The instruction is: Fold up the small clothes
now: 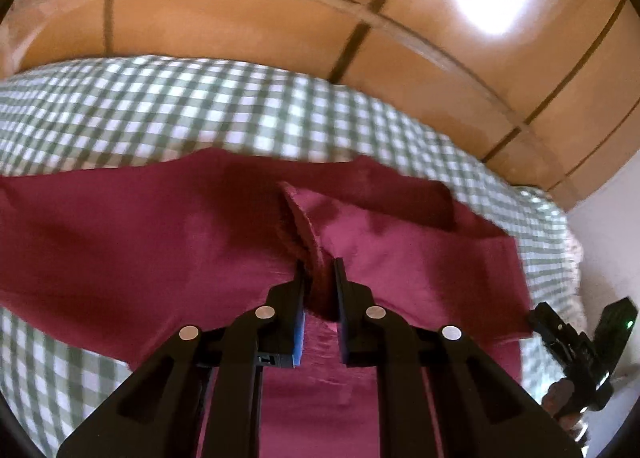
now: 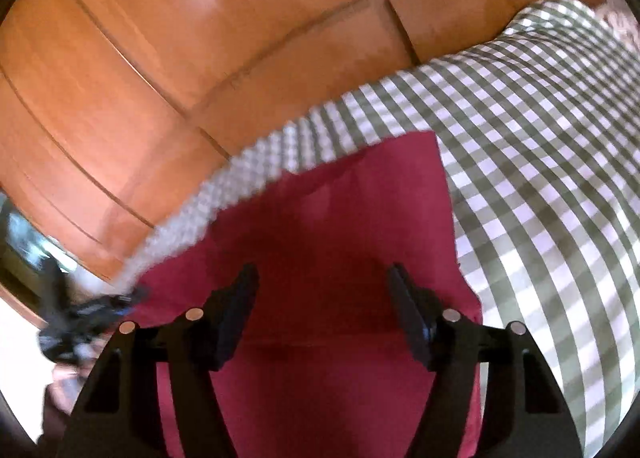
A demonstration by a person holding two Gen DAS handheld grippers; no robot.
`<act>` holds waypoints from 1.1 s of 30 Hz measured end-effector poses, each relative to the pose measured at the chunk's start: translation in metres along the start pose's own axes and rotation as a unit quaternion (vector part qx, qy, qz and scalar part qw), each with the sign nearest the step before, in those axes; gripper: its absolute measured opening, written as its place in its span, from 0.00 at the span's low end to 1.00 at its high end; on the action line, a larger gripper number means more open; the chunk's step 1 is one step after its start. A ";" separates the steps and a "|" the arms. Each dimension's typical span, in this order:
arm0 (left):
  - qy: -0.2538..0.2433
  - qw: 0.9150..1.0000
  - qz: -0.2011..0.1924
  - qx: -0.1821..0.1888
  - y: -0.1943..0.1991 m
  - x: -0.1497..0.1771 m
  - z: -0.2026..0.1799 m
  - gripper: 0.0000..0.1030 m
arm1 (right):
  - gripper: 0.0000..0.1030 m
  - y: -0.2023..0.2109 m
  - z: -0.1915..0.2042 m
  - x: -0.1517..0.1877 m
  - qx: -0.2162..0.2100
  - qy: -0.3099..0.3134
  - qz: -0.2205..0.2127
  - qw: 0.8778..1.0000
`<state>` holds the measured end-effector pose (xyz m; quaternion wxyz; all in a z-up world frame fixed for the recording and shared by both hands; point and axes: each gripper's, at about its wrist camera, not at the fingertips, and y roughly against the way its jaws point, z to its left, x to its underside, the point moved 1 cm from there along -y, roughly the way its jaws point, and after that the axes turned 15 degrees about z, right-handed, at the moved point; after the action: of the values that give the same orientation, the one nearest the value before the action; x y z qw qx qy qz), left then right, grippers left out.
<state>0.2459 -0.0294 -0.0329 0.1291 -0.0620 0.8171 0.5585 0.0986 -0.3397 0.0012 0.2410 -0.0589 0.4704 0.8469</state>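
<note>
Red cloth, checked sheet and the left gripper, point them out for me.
red cloth (image 1: 120, 234): left wrist view, flat left part.
checked sheet (image 2: 540, 161): right wrist view, bare area right of cloth.
left gripper (image 1: 319, 270): left wrist view, between fingertips.

Maroon garment (image 2: 320, 225) cut off below; far edge motion-blurred.

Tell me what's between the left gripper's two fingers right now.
In the left wrist view, a pinched-up ridge of the maroon garment sits between the fingers of the left gripper, which are closed on it. Nothing else lies in that gap.
</note>
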 end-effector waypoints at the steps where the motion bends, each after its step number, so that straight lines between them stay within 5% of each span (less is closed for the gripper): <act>1: 0.006 1.000 0.004 -0.006 -0.005 0.002 0.006 0.11 | 0.63 -0.012 0.000 0.000 0.017 0.000 0.011 1.000; 6: 0.023 0.998 0.028 -0.053 -0.037 0.010 0.031 0.05 | 0.65 -0.048 0.004 0.008 0.090 0.023 0.013 0.996; 11: -0.005 0.994 0.001 -0.111 -0.044 0.019 0.022 0.05 | 0.72 -0.073 0.033 0.023 0.208 0.094 -0.005 0.974; 13: 0.008 0.995 -0.020 -0.098 -0.028 0.023 0.017 0.05 | 0.72 -0.078 0.035 0.023 0.225 0.099 -0.005 0.969; 17: -0.002 0.996 -0.080 -0.050 0.007 0.025 0.007 0.05 | 0.73 -0.079 0.031 0.024 0.221 0.098 -0.007 0.970; 21: -0.051 0.997 -0.048 -0.043 -0.008 0.009 -0.017 0.05 | 0.73 -0.079 0.033 0.025 0.227 0.101 -0.009 0.969; 25: -0.015 0.996 0.014 -0.087 -0.057 -0.007 -0.006 0.05 | 0.73 -0.078 0.033 0.028 0.226 0.103 -0.011 0.969; 33: 0.000 0.998 -0.003 -0.069 -0.037 0.014 0.017 0.05 | 0.75 -0.077 0.031 0.025 0.220 0.102 -0.011 0.970</act>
<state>0.2439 -0.0271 -0.0761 0.1266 -0.0730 0.7762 0.6133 0.1164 -0.2714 -0.0496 0.2083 -0.0964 0.6662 0.7095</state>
